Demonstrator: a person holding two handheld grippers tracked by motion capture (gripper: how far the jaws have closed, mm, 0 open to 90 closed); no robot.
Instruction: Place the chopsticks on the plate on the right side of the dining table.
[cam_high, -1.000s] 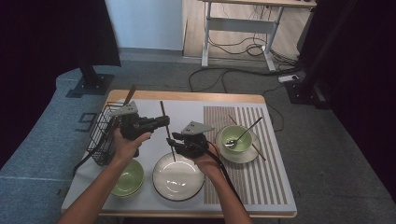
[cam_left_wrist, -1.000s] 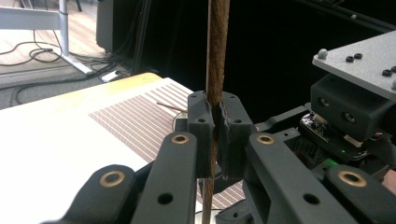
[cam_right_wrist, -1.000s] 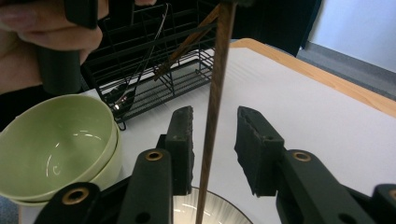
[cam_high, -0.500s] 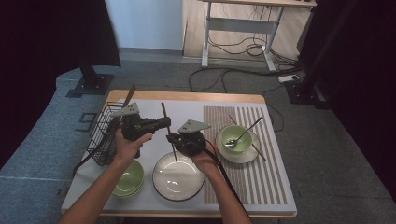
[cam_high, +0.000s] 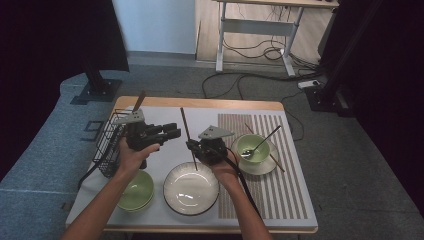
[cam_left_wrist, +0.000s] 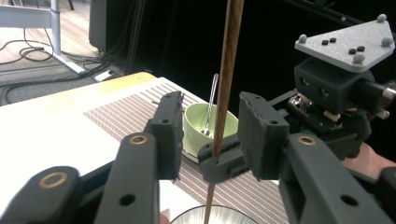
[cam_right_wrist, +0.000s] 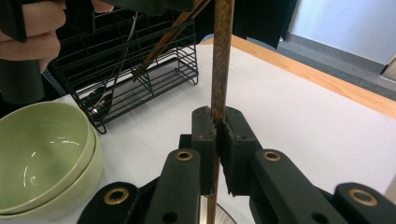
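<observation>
A dark wooden chopstick (cam_high: 186, 131) stands nearly upright over the white plate (cam_high: 191, 187). My right gripper (cam_high: 193, 146) is shut on the chopstick's lower part; in the right gripper view the pads (cam_right_wrist: 205, 128) press the chopstick (cam_right_wrist: 222, 56) from both sides. My left gripper (cam_high: 172, 133) is level to the left of it, and its jaws have just been opening. In the left gripper view the chopstick (cam_left_wrist: 227, 79) passes between the spread fingers (cam_left_wrist: 169, 122) with a gap on each side, and the right gripper (cam_left_wrist: 219, 164) clamps it just behind.
A black wire basket (cam_high: 107, 145) with utensils stands at the left edge. Stacked green bowls (cam_high: 136, 190) sit front left. On the striped mat (cam_high: 280, 195), a green bowl (cam_high: 252, 147) holds a spoon, and another chopstick (cam_high: 275, 161) lies beside it.
The left gripper's jaws have come apart off the chopstick. The right gripper has shifted slightly left and closed on the chopstick, which stays upright over the plate.
</observation>
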